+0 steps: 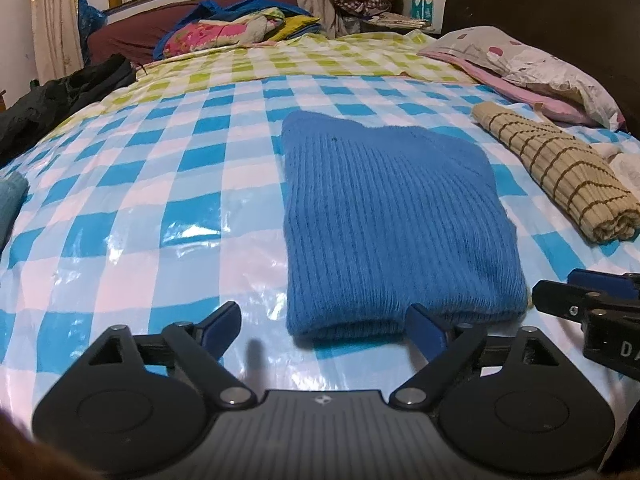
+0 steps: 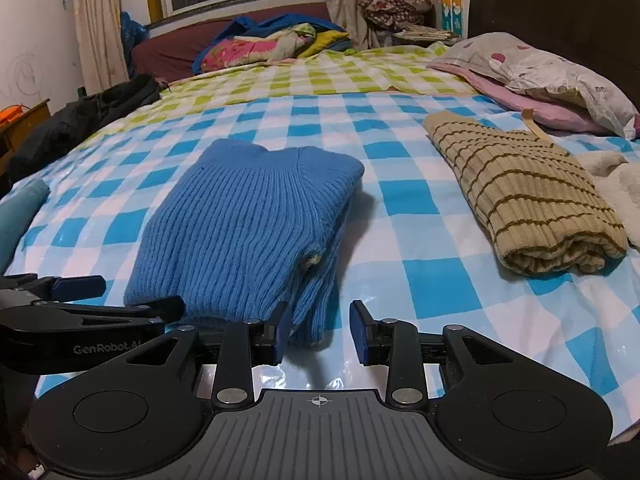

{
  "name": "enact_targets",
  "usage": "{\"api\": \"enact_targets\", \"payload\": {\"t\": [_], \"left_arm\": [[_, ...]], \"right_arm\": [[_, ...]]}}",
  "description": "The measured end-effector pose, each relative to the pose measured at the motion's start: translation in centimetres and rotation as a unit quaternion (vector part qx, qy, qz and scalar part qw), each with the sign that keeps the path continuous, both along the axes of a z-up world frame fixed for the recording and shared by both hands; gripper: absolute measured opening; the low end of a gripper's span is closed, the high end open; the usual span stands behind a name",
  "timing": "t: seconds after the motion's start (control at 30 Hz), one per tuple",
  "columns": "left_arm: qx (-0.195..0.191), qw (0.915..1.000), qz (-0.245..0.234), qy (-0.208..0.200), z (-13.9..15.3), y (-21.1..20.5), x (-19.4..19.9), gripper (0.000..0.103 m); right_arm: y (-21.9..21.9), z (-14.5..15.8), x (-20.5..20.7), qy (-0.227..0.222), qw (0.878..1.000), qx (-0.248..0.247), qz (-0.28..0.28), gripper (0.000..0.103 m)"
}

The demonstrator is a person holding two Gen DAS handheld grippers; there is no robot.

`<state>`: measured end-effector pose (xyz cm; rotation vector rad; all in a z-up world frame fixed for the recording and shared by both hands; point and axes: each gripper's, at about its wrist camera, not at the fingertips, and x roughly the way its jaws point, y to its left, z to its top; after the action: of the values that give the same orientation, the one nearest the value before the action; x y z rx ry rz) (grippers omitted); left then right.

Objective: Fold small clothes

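Two folded sweaters lie on the checked bed cover (image 2: 420,240), one blue sweater (image 2: 248,232) toward the near edge and one beige striped sweater (image 2: 532,208) toward the right edge, with one spotted pillow (image 2: 560,76) at the far right corner

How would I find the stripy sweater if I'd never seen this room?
Look at the bed with the blue-and-white checked cover. Two folded knits lie on it; the stripy sweater is the one nearer the pillow. It is beige with thin brown stripes, while the blue sweater beside it is plain.
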<state>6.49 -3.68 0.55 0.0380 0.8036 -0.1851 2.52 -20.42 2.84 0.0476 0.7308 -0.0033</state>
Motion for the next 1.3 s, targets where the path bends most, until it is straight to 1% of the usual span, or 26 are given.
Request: {"api": "enact_targets", "payload": {"t": [0.07, 0.2, 0.27, 0.43, 0.57, 0.77, 1.13, 1.3], "left_arm": [[0.006, 0.9999, 0.004, 0.007, -0.3, 0.1, -0.3, 0.098], [0.027, 0.9995, 0.007, 0.018, -1.1, 0.0, -0.8, 0.099], [0.03, 0.9993, 0.007, 0.02, -1.3, 0.1, -1.1, 0.1], [0.009, 0.9995, 0.014, 0.028, -1.4, 0.7, -1.4, 0.102], [0.011, 0.9996, 0.017, 0.022, -1.2, 0.8, -1.7, 0.103], [0.004, 0.9997, 0.015, 0.019, -1.1, 0.8, -2.0, 0.103], [0.017, 0.9996, 0.018, 0.015, -1.2, 0.6, -2.0, 0.103], [0.017, 0.9996, 0.019, 0.015, -1.2, 0.5, -2.0, 0.103]], "right_arm": [[0.2, -0.1, -0.3, 0.002, 1.0, 0.0, 0.004, 0.038], [0.6, -0.6, -0.7, 0.009, 1.0, 0.001, 0.005, 0.038], [0.8, -0.9, -0.8, 0.014, 1.0, 0.005, 0.006, 0.038], [1.3, -1.6, -0.9, 0.022, 1.0, -0.002, 0.006, 0.038], [1.5, -2.1, -0.9, 0.03, 1.0, -0.003, 0.004, 0.038], [1.9, -2.3, -1.1, 0.031, 1.0, -0.002, 0.005, 0.038], [2.0, -2.5, -1.2, 0.031, 1.0, -0.003, 0.001, 0.039], [2.0, -2.5, -1.2, 0.03, 1.0, -0.003, 0.001, 0.039]]}}
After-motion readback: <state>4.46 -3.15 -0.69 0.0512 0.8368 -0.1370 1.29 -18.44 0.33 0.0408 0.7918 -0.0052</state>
